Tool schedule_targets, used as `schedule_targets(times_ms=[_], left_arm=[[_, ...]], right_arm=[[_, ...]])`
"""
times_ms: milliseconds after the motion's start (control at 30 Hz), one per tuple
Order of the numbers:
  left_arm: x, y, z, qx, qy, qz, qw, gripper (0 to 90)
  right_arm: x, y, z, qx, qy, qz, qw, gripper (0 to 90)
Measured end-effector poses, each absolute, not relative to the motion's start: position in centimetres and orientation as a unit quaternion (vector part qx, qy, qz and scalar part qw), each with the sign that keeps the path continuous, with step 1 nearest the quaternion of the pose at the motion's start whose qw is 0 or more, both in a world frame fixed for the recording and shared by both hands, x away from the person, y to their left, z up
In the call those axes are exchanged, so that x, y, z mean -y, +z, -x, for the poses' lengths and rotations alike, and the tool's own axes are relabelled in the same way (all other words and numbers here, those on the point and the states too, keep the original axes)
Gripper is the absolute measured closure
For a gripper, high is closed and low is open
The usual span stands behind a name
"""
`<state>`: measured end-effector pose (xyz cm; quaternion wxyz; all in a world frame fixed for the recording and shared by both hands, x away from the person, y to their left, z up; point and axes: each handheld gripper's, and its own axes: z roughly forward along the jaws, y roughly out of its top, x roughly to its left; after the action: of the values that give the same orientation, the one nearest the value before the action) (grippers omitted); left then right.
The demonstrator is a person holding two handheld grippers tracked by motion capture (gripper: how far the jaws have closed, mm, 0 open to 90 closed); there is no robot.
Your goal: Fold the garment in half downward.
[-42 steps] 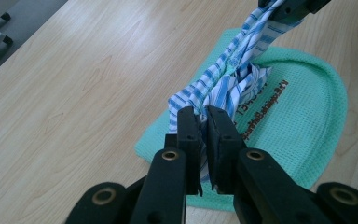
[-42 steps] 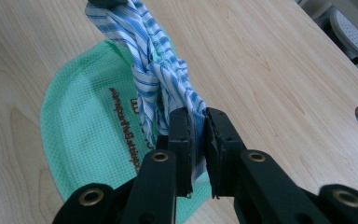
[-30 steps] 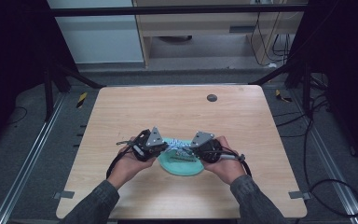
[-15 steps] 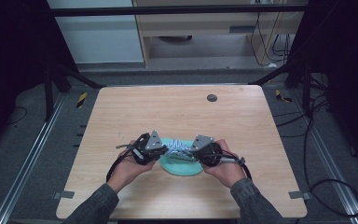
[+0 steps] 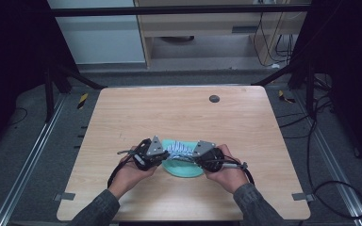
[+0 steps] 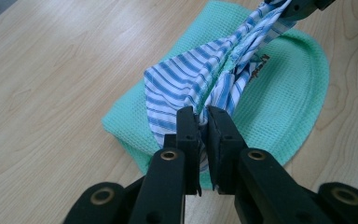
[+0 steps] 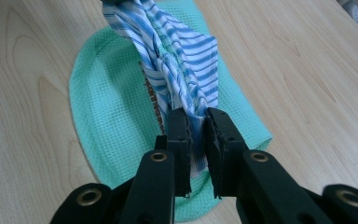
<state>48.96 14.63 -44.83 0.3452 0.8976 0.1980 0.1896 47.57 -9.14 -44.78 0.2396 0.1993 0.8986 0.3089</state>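
A blue-and-white striped cloth hangs stretched between my two grippers, just above a green waffle-weave cloth lying on the wooden table. My left gripper is shut on one end of the striped cloth. My right gripper is shut on its other end. In the high view the left gripper and the right gripper face each other over the green cloth. The green cloth lies rounded and flat below.
A small dark round disc sits near the table's far edge. The person's hands come in at the near edge. Cables lie on the floor to the right. Bare wood surrounds the cloths.
Both grippers have moved a little toward the near edge, still holding the striped cloth between them over the green cloth.
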Motion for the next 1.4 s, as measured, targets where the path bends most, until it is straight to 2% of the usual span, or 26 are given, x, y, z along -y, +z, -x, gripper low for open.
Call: schedule_targets(times_ms=[933,1400], left_arm=[[-14.8,-46.3,-47.7,-0.199,0.175,-0.899,0.348,80.1],[-14.7,-47.1,-47.2,-0.199,0.169,-0.900,0.348,75.2]], right_arm=[[9.3,-46.3,-46.3,-0.901,0.307,-0.201,0.234,78.0],[9.0,-46.8,-45.5,-0.909,0.291,-0.189,0.229,69.3]])
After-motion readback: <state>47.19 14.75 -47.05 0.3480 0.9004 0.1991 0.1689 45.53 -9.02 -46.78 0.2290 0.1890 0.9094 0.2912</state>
